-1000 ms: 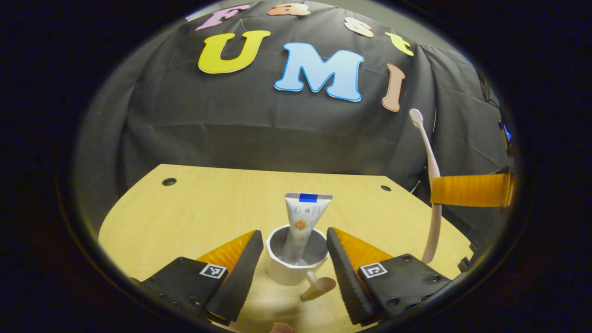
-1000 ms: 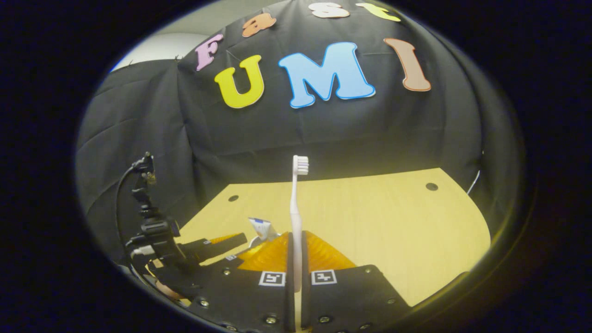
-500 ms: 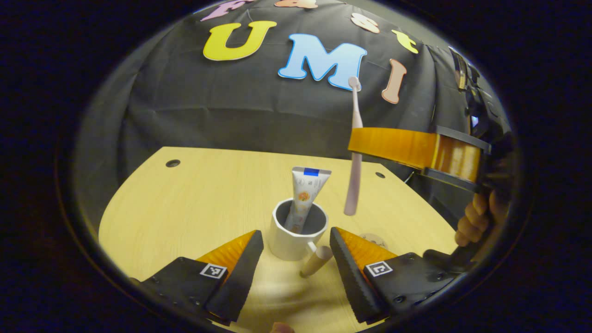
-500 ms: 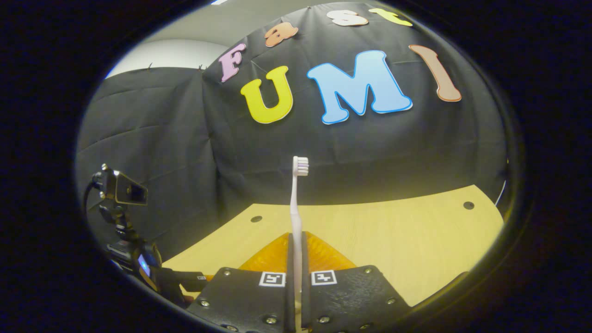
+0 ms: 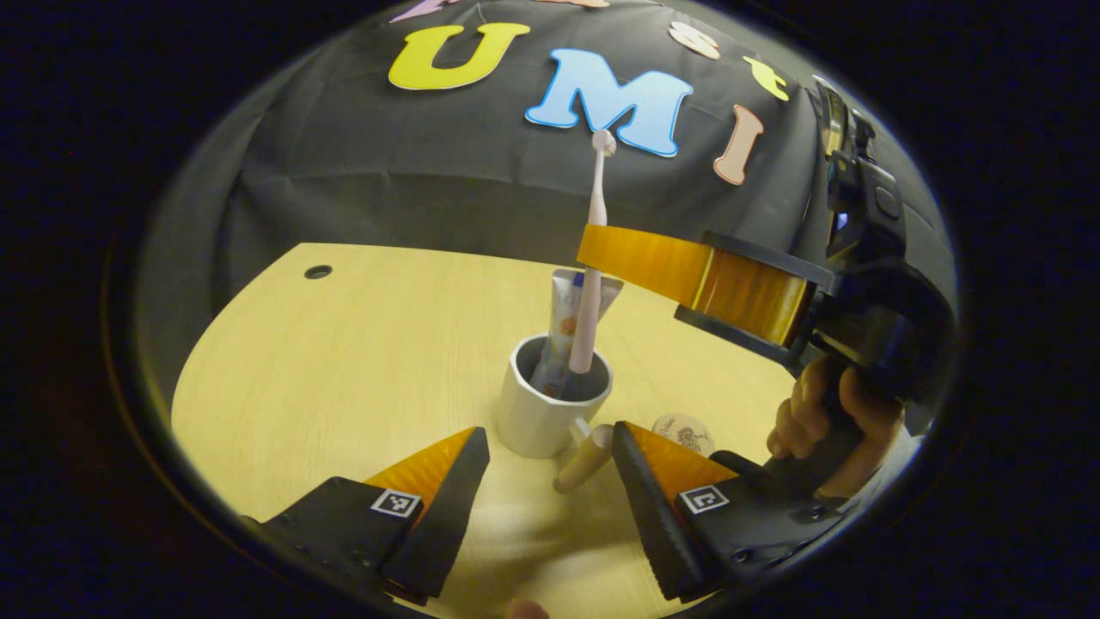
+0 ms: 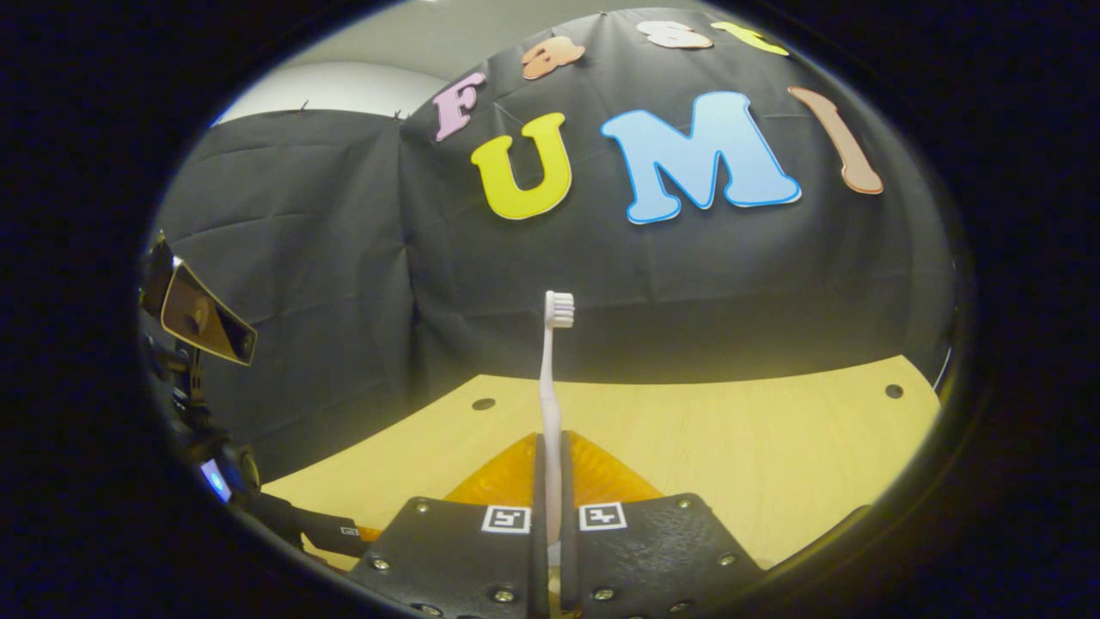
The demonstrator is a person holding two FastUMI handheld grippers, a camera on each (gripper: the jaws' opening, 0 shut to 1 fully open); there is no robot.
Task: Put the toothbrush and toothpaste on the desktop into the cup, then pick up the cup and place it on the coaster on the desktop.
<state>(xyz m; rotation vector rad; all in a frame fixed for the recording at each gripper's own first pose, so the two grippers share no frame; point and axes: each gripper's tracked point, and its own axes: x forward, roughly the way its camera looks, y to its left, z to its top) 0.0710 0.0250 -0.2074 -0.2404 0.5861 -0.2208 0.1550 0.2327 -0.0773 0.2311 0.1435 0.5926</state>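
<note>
The right hand-held gripper [image 6: 548,507] is clamping the upright toothbrush [image 5: 589,284] with its lower end inside the cup [image 5: 550,413], beside the toothpaste [image 5: 560,331], while the left hand-held gripper [image 5: 550,499] is standing wide open just before the cup on the worktop [image 5: 344,361], the coaster [image 5: 683,430] lying just right of the cup.

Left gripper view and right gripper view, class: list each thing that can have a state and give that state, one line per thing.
toothbrush: upright, head up, clamped by the right gripper, lower end inside the cup.
toothpaste: standing tilted in the cup.
cup: upright on the desktop, off the coaster.
coaster: flat on the desktop, bare.
left gripper: open, near the cup.
</note>
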